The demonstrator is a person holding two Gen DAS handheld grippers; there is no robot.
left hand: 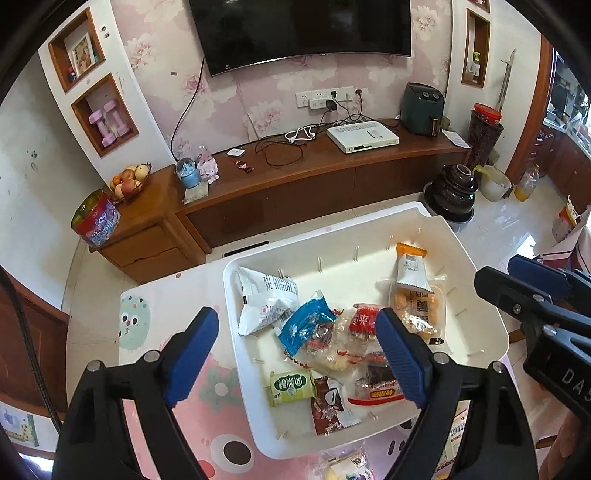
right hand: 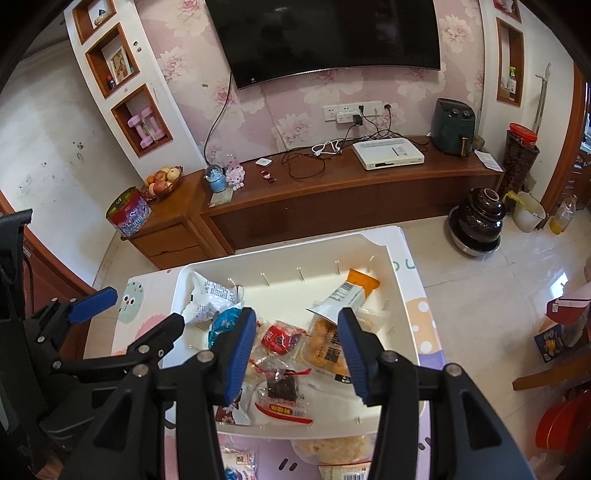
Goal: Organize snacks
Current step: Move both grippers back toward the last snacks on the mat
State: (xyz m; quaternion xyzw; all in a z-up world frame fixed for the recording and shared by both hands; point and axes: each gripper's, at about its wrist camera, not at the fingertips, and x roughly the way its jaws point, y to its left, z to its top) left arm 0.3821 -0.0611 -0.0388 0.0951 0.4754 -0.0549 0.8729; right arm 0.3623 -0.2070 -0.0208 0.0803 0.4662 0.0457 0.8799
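Progress check, nearest ground first.

At the bottom edge of the right wrist view, outside the bin: a clear bag of pale yellow puffed snacks (right hand: 334,448), plus a small white-labelled packet (right hand: 240,459) at lower left. Judged as still to be put away. More loose wrappers glimpsed at the bottom of the left wrist view, too cropped to identify.

Left gripper (left hand: 295,350): blue pads spread wide, nothing between them, poised above the near half of the bin. Right gripper (right hand: 295,352): blue pads partly apart, empty, hanging over the middle of the pile. No packet touched by either, as far as visible.

White rectangular plastic bin (left hand: 491,317) on the pink cartoon-printed tabletop (left hand: 162,295), filling mid-frame in both views. Inside, lower part of the left view: green square packet (left hand: 290,386), brown-and-white wrapper (left hand: 328,404), red-banded clear packet (left hand: 373,395). Centre: blue foil wrapper (left hand: 304,325) and red-labelled clear packet (left hand: 364,319), overlapping. Further in: crumpled white bag (left hand: 260,299) at left, orange-topped packet of golden biscuits (left hand: 415,291) at right.

Judgement: collection largely done, several snacks already in the bin; remaining items lie just beyond the near rim. Contents heaped, not sorted; slots along the bin walls carry no dividers.

Beyond: wooden TV cabinet (left hand: 332,173) and dark wall screen (left hand: 299,29).
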